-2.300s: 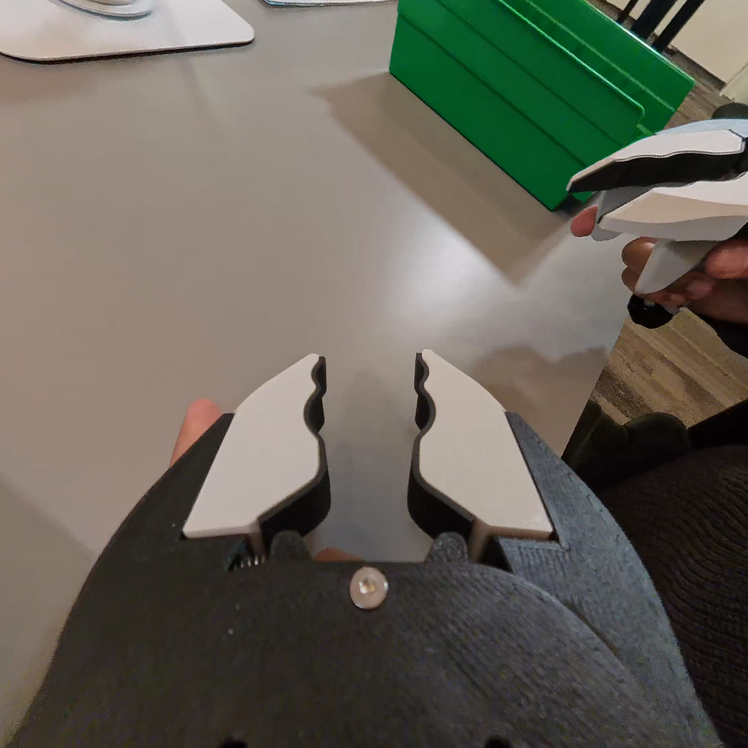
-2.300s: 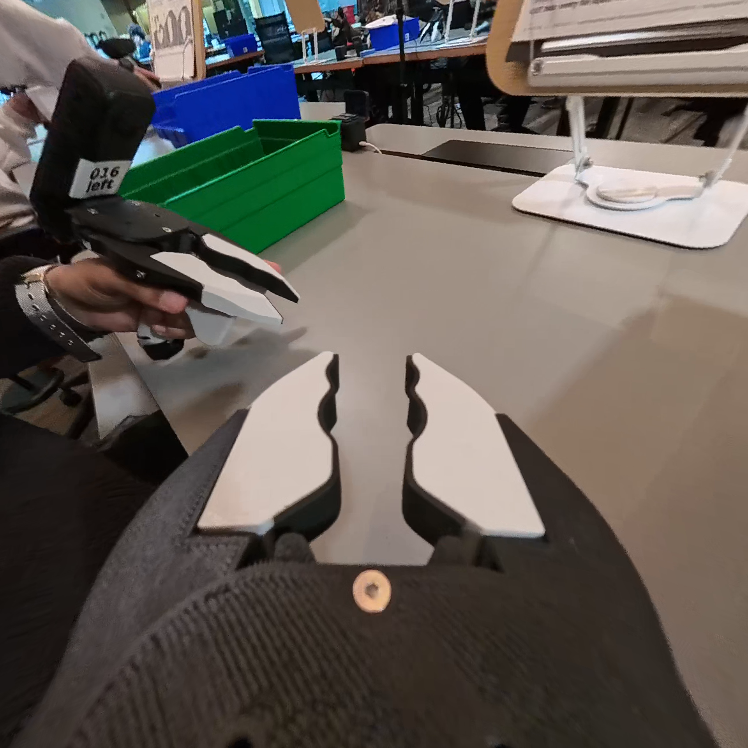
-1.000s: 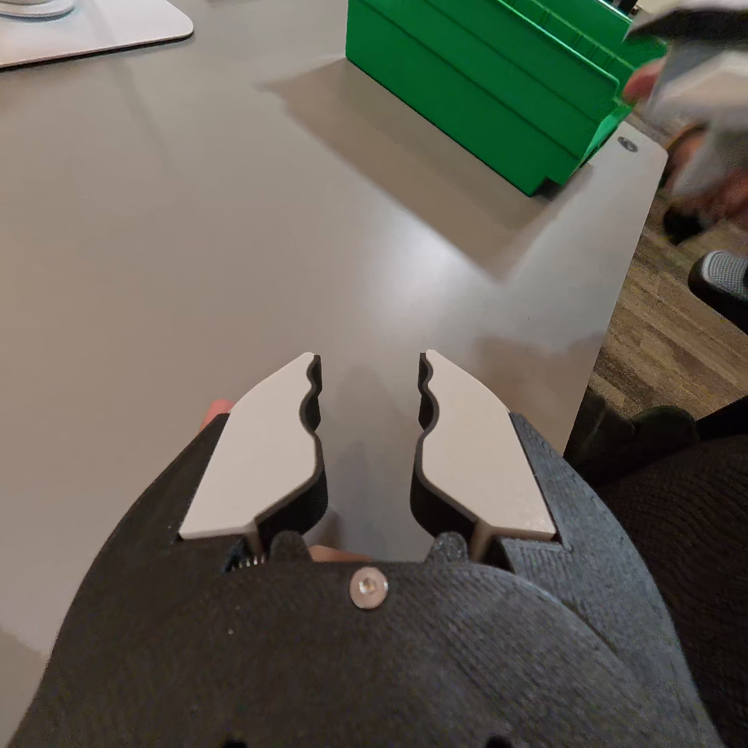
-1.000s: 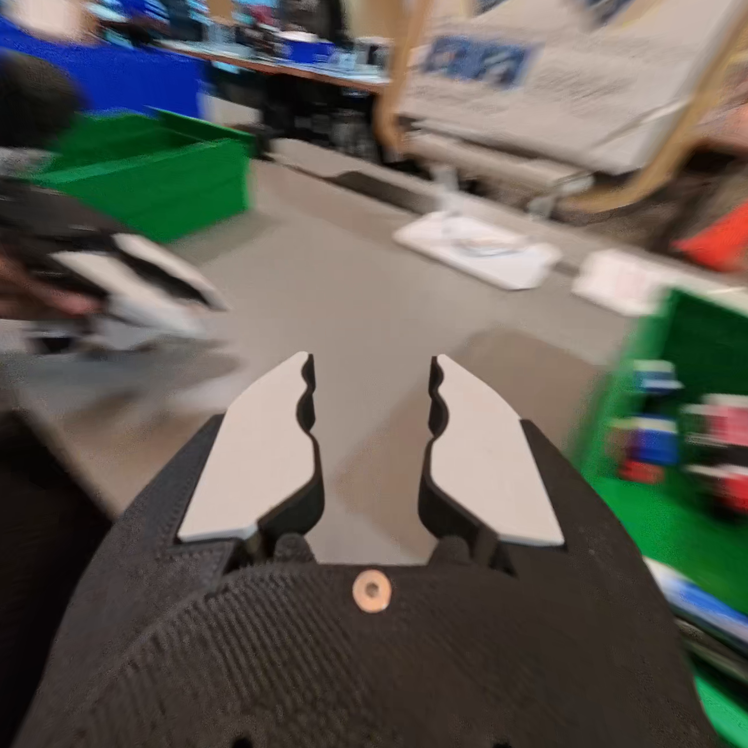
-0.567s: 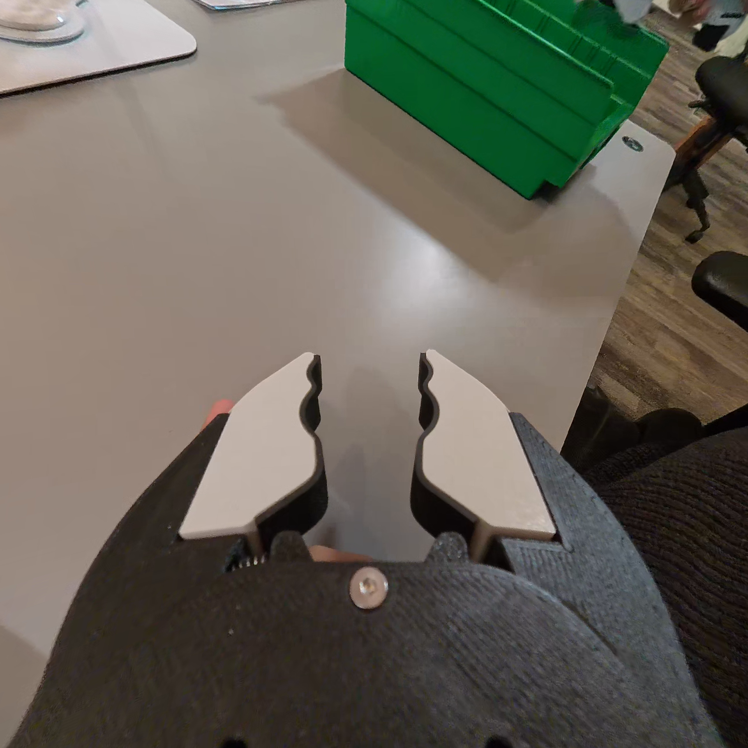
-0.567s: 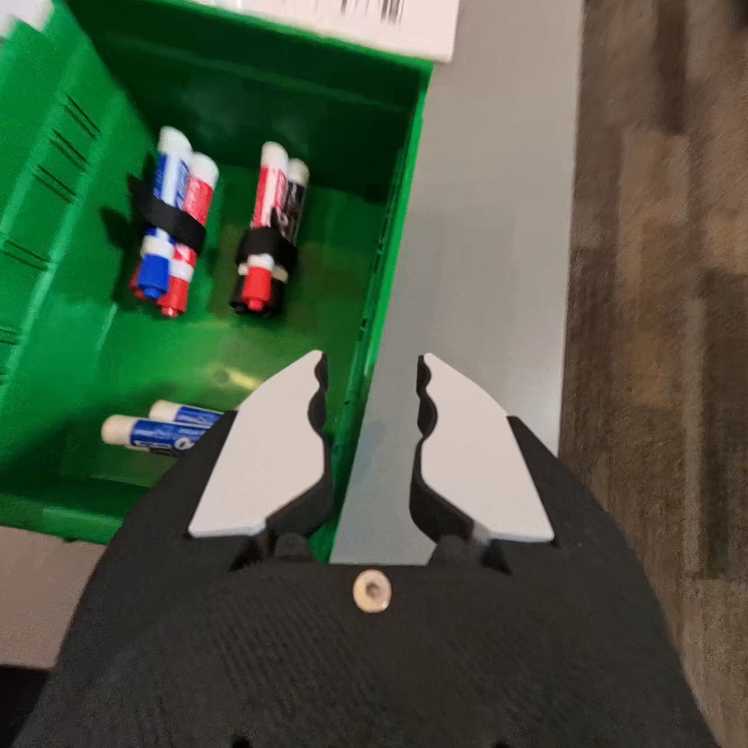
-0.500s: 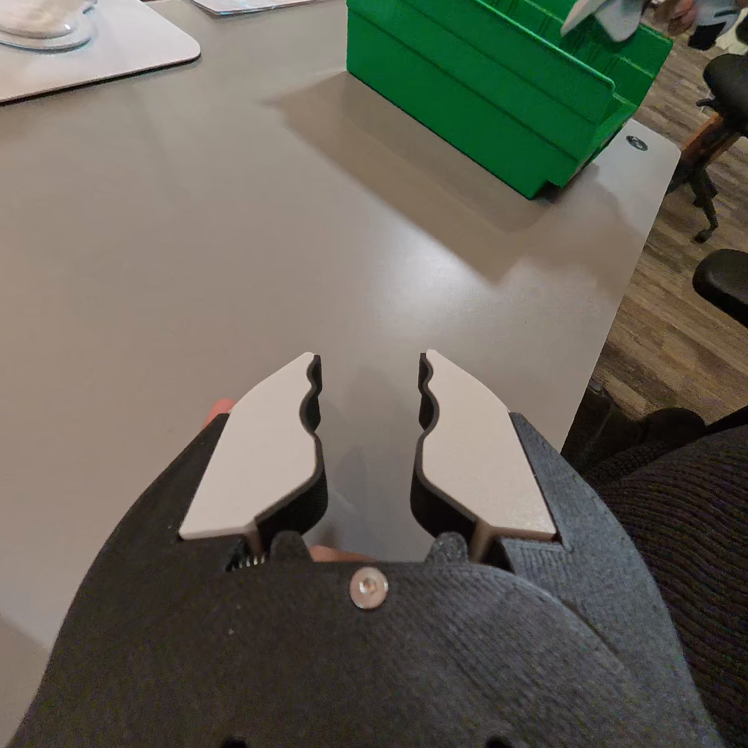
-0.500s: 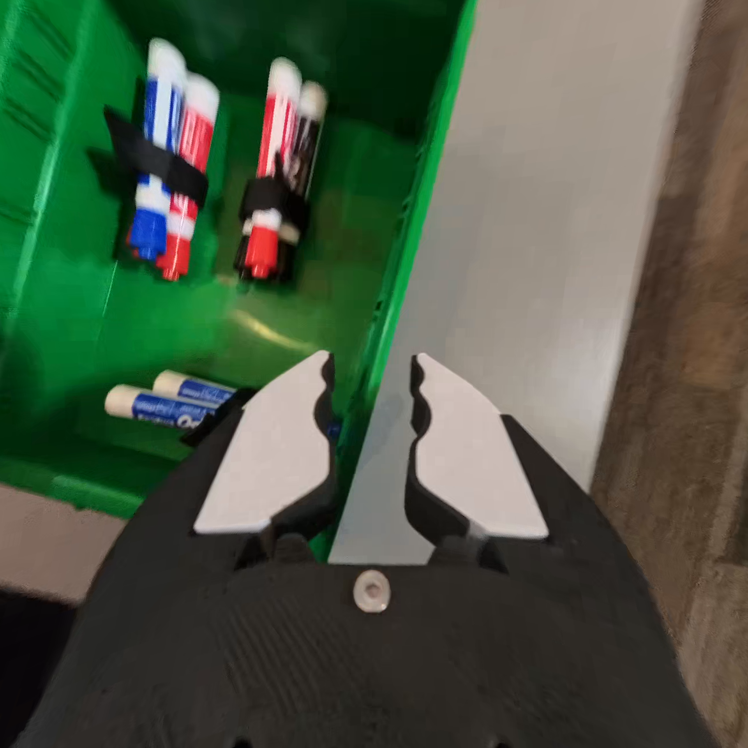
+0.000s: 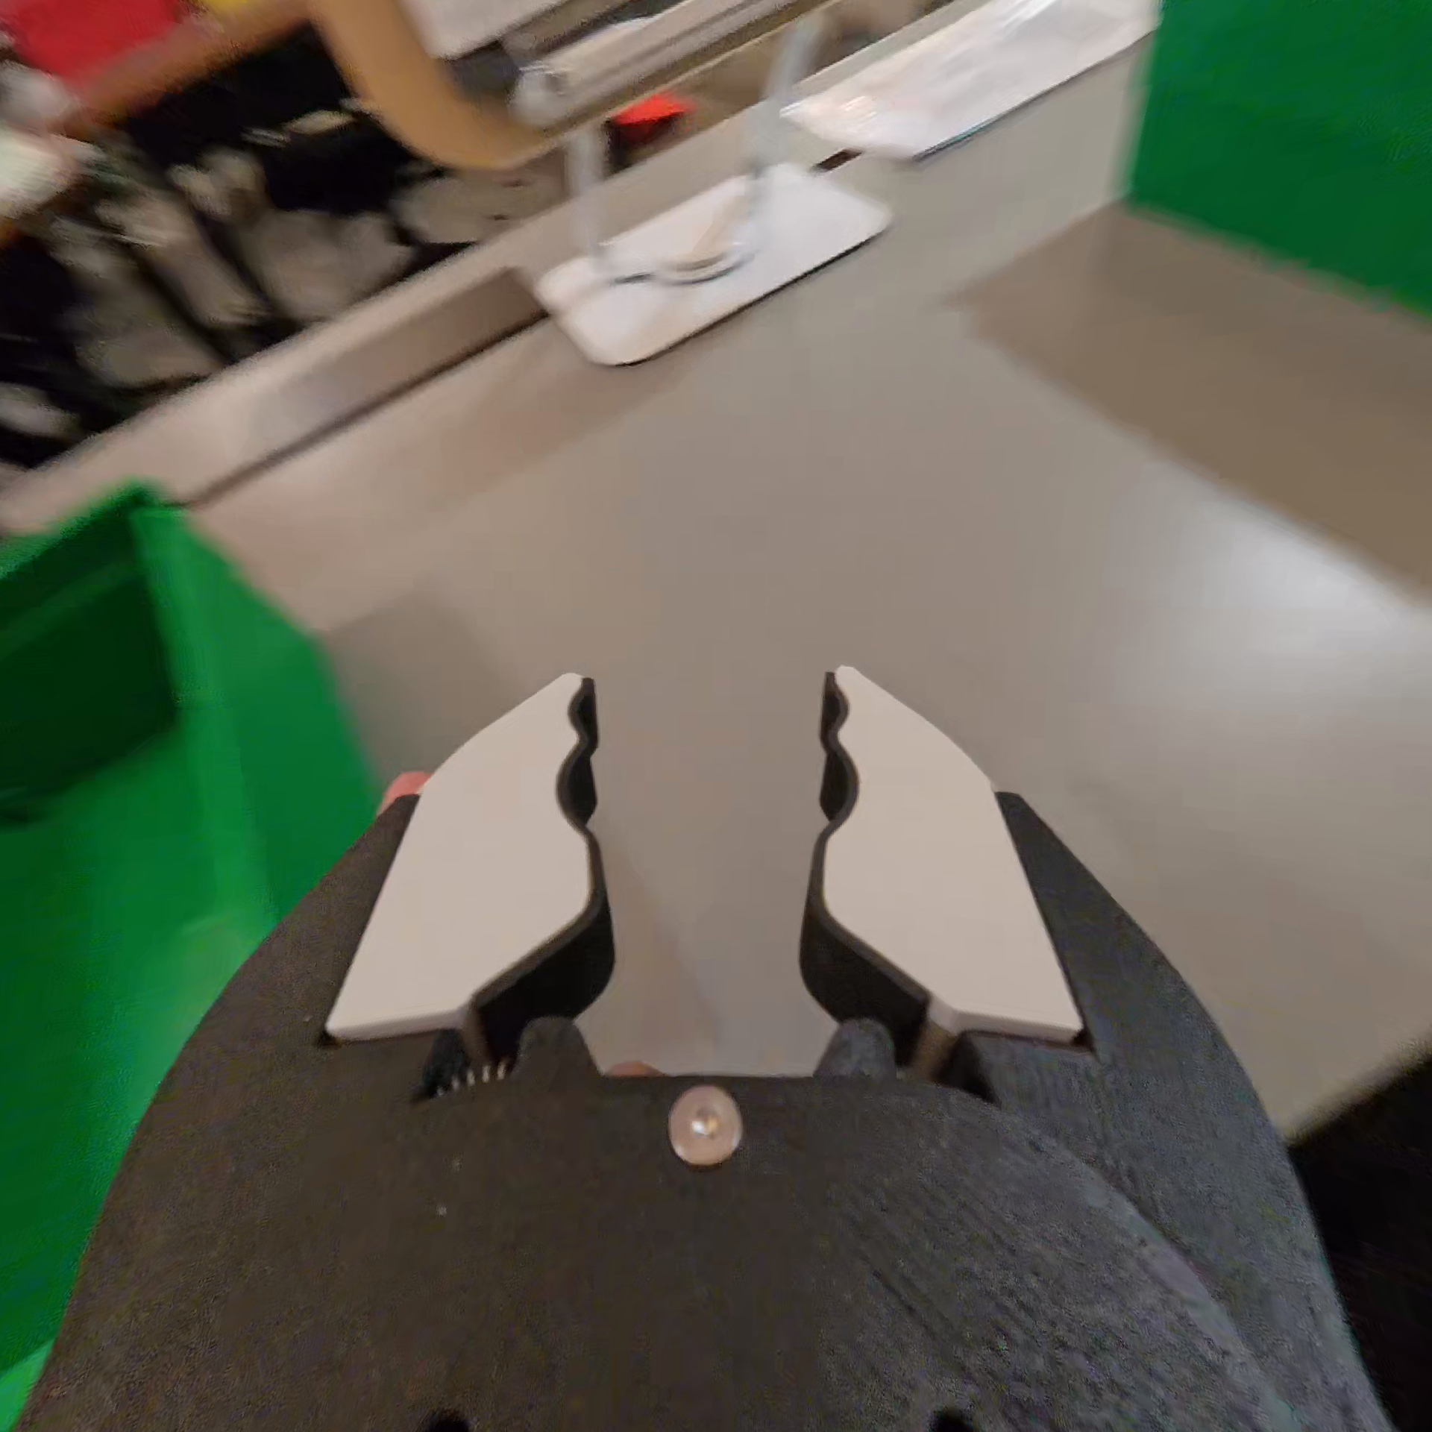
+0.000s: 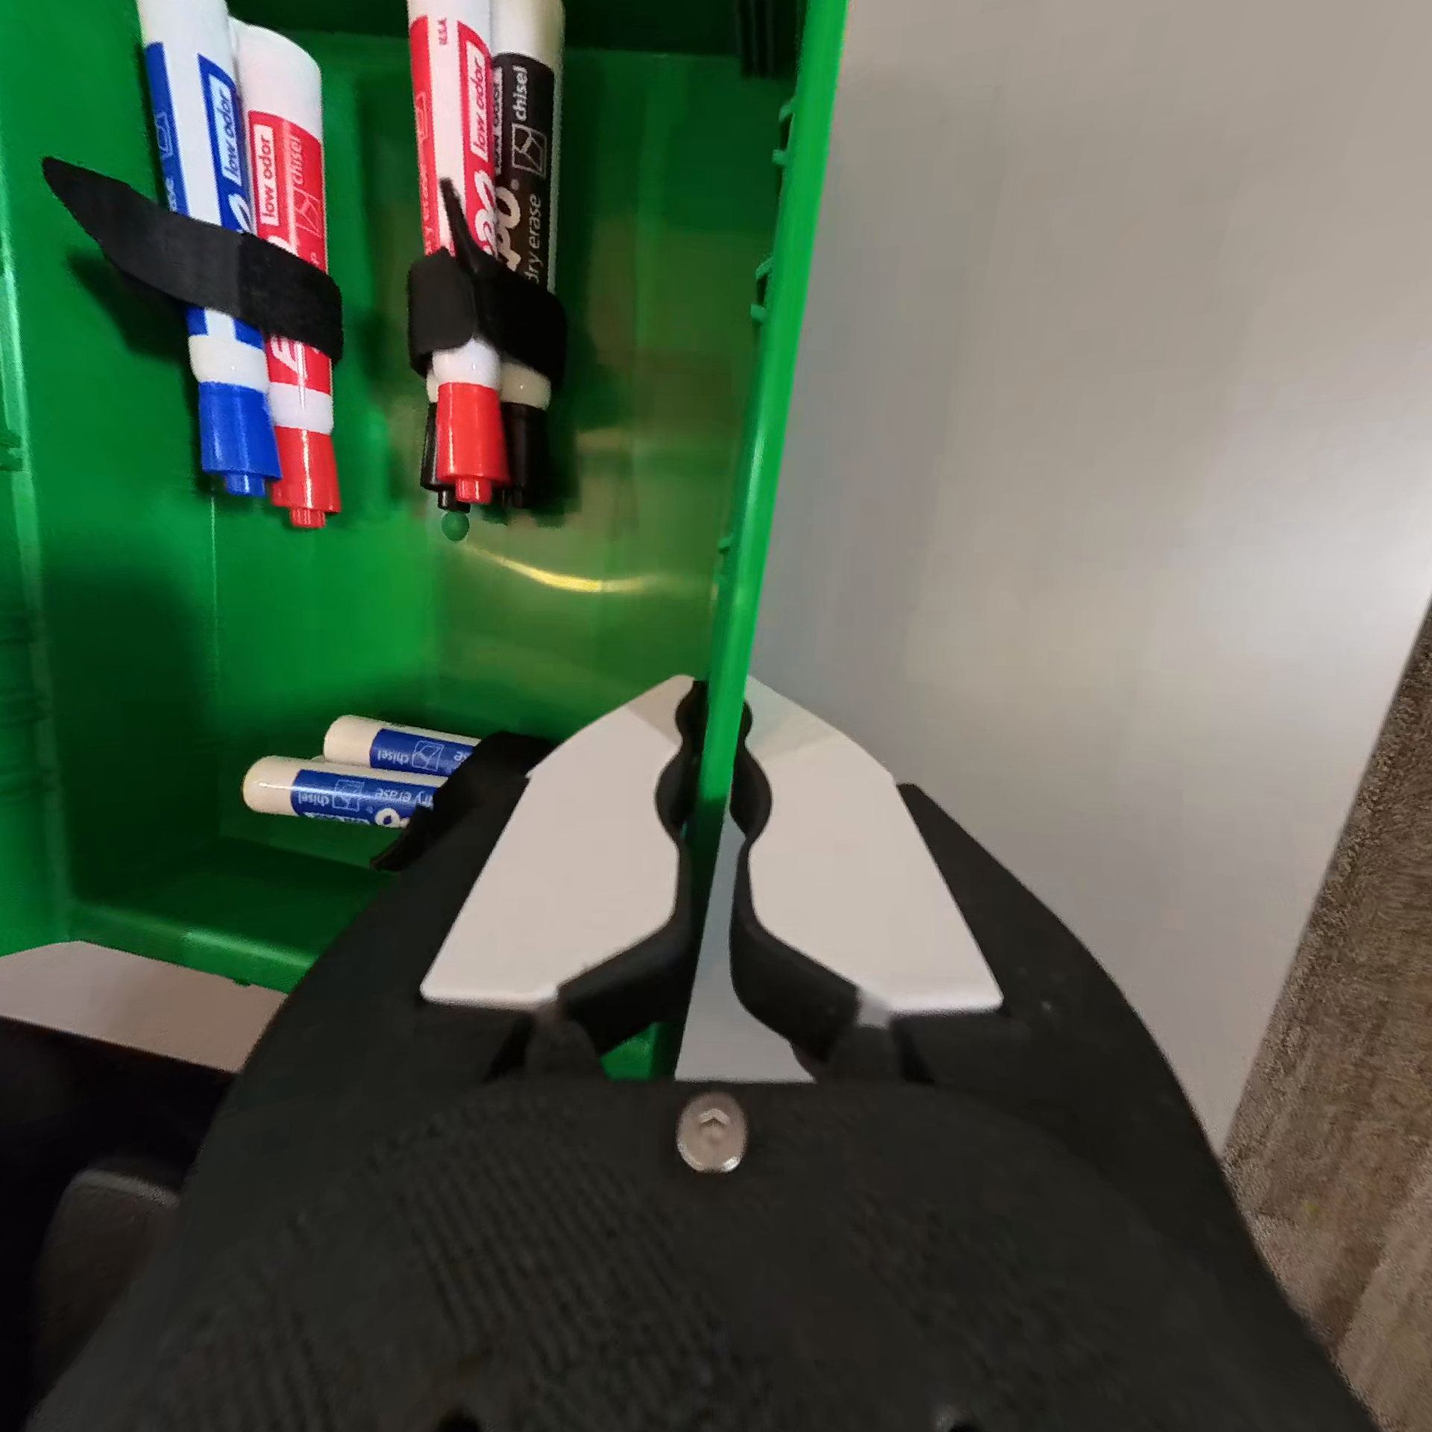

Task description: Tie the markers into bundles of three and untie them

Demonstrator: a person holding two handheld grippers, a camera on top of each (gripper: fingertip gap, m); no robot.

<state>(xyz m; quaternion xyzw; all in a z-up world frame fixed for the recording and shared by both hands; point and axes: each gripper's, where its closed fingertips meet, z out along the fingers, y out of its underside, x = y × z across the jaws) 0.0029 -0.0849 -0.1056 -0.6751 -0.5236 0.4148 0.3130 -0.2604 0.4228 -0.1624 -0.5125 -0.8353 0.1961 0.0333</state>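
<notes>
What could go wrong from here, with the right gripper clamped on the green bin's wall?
1. The right gripper pinches only the thin side wall of the green bin; a lift or pull might flex the wall or let it slip out.
2. Tilting the bin could send the strapped marker bundles and the blue markers sliding.
3. The left gripper is open over the grey table, supporting nothing, so the bin hangs on a single grip.
</notes>
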